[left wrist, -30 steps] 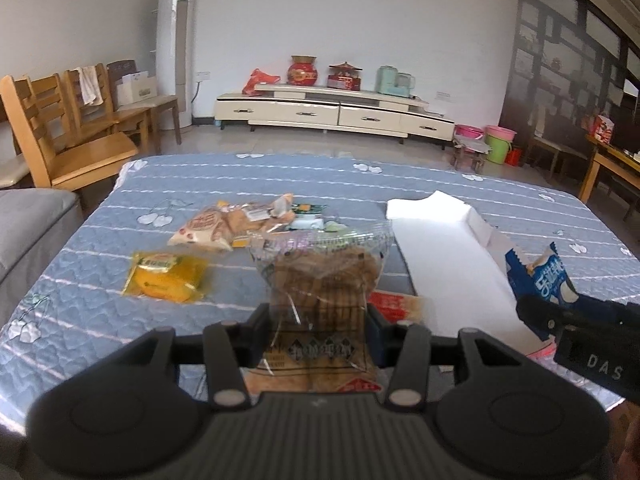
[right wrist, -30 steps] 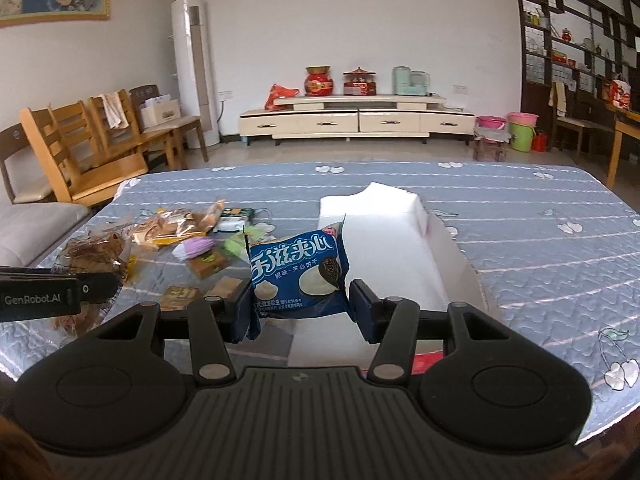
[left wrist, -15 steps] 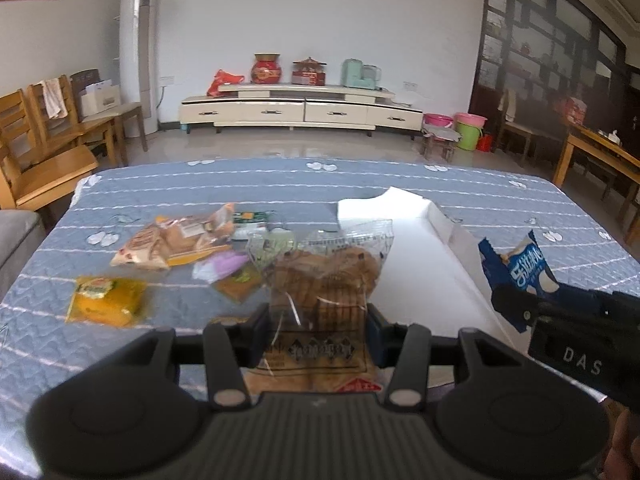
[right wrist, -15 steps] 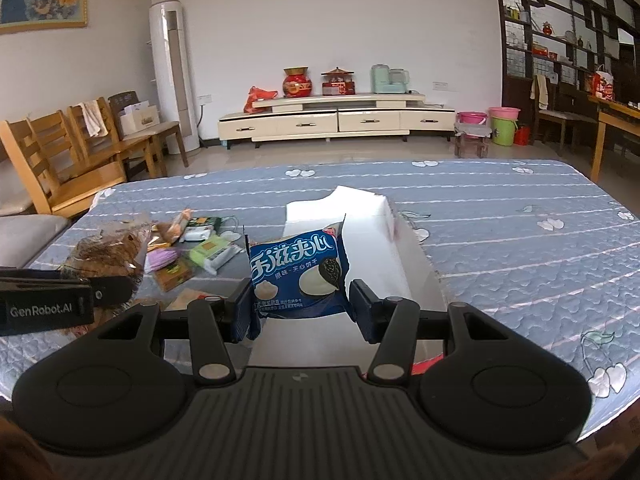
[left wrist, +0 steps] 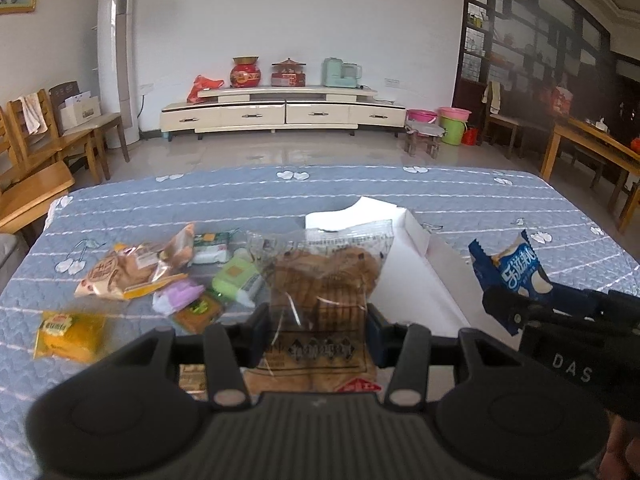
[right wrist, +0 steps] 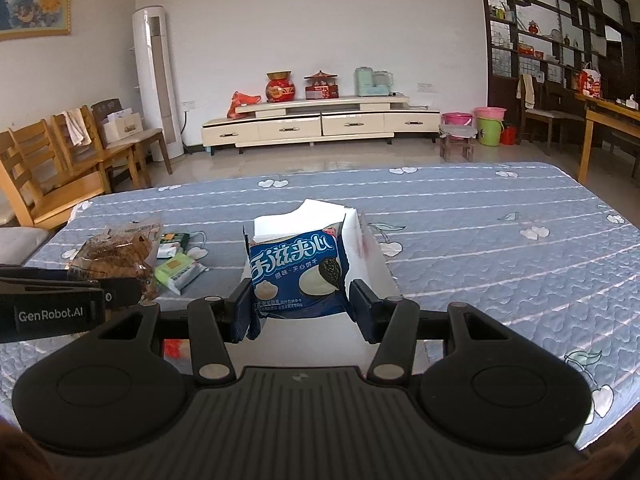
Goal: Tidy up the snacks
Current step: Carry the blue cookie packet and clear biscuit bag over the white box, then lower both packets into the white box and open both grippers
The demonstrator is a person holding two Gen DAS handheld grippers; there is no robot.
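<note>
My left gripper [left wrist: 318,332] is shut on a clear bag of brown biscuits [left wrist: 322,280], held upright above the table's near edge. My right gripper [right wrist: 298,310] is shut on a blue sandwich-cookie packet [right wrist: 298,270], held over the open white box [right wrist: 370,258]. In the left wrist view the same white box [left wrist: 408,276] lies just right of the biscuit bag, and the right gripper [left wrist: 516,304] with the blue packet [left wrist: 516,266] shows at the right. The right wrist view has the left gripper [right wrist: 120,294] and biscuit bag [right wrist: 116,254] at the left.
Loose snacks lie left of the box on the blue quilted cloth [left wrist: 360,188]: a bread bag [left wrist: 128,270], a yellow packet [left wrist: 66,336], a green packet [left wrist: 236,280], a purple one [left wrist: 178,296]. Wooden chairs [left wrist: 36,160] stand past the table's left edge.
My left gripper has carried the biscuit bag to the right, closer to the white box. The right gripper has shifted slightly left over the box, the blue packet still in it.
</note>
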